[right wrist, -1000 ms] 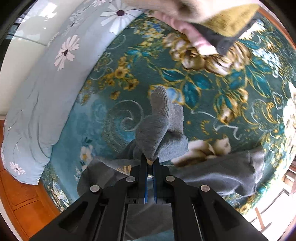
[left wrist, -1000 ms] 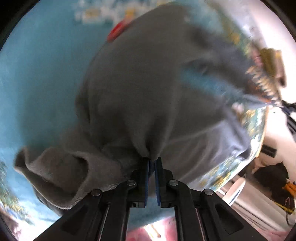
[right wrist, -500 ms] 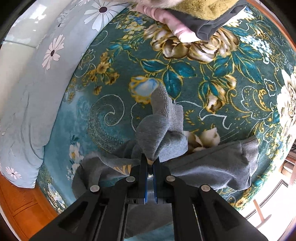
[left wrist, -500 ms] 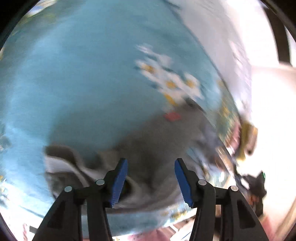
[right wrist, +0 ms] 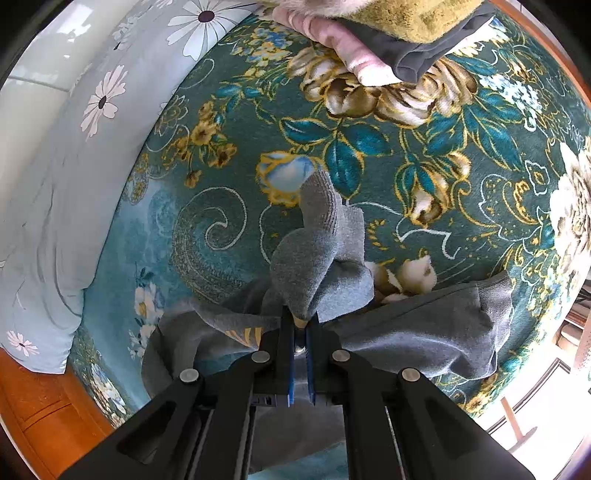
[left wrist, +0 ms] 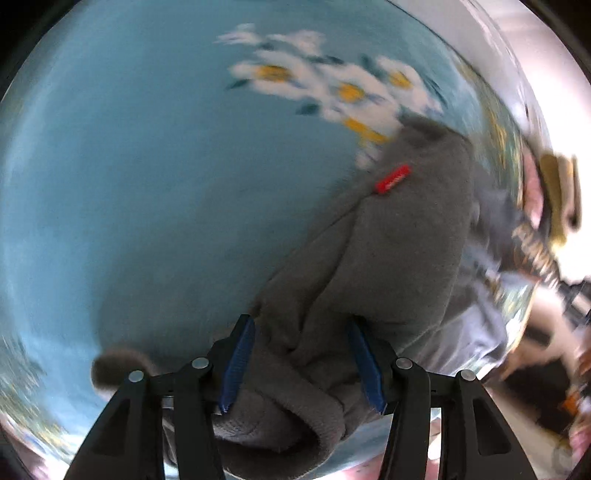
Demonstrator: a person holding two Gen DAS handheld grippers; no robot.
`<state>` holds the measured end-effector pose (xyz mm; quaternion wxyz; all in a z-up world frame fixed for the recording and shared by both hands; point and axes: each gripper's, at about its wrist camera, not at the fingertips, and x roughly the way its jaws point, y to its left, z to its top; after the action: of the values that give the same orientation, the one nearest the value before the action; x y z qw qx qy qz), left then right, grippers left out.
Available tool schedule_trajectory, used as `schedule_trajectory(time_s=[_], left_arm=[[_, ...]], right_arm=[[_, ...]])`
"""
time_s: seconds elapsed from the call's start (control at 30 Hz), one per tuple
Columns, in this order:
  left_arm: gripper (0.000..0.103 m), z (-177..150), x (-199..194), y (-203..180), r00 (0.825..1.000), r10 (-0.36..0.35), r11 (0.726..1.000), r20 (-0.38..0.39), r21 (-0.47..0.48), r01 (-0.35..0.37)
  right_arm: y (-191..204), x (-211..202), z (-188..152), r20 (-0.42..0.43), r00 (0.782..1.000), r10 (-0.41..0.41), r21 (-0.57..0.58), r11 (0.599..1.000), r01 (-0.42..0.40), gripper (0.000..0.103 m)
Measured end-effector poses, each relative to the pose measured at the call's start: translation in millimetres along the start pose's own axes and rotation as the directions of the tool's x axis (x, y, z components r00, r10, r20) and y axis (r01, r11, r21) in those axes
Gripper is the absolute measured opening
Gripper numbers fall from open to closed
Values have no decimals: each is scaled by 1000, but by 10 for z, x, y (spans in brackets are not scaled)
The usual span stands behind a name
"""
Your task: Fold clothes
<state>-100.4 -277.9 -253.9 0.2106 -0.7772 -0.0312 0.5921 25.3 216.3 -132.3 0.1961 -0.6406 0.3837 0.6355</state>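
1. Two jaws, two states: my right gripper [right wrist: 300,334] is clamped on a bunched fold of the grey sweater [right wrist: 317,266], while my left gripper [left wrist: 301,363] stands wide apart, its blue pads on either side of the sweater's thick ribbed hem [left wrist: 295,417] without pinching it.
2. Risk, as I judge it: the left view is smeared, so closing now could catch too many layers or miss the hem, and the fold would come out crooked.
3. Pulling with the right alone could drag the sweater across the bed [right wrist: 369,140] and undo its lie.
4. Farther out, the sweater spreads over the floral bedspread, its red tag [left wrist: 392,179] beyond my left jaws; a stack of other clothes [right wrist: 399,22] lies well apart.
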Motion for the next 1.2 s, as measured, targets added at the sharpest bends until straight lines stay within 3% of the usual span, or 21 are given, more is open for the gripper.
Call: schedule_trajectory(time_s=[0.17,0.27,0.37,0.47,0.67,0.77,0.83,0.93,1.1,1.2], left_arm=[[12,74,-13,-135,999,45,999,-6,31,-45],[8,57,-159,-145,997,71,996,40,43,-73],[7,71,-481,-79,983,131,990,126,33,-136],[7,147,-910,75,949,221,974,226,8,-228],[7,346,-1803,666,844,385,920,374,-76,-386],[7,598,-1916,839,821,435,896,370,-84,-437],[7,734,-1925,947,819,457,885,347,-87,-457],[7,1043,-1655,1065,838,465,885,284,-113,-453],[7,1177,-1342,1406,897,406,897,174,-264,-355],[11,1118,-1302,1588,919,361,884,158,-371,-284]], right_arm=[[-11,-10,15,4,1000,4,0,1000,-4,6],[-25,-17,30,10,1000,7,4,1000,-7,6],[-24,-38,59,31,999,7,12,1000,-7,6],[26,-96,99,66,998,1,-4,1000,0,5],[198,-230,255,141,989,43,-4,999,-43,5],[333,-277,382,172,983,69,-11,998,-69,5],[430,-278,508,184,980,76,-7,997,-76,5],[595,-236,699,188,979,77,-12,997,-76,5],[906,34,916,137,989,59,-30,998,-55,5],[1017,192,994,108,988,114,-8,993,-114,8]])
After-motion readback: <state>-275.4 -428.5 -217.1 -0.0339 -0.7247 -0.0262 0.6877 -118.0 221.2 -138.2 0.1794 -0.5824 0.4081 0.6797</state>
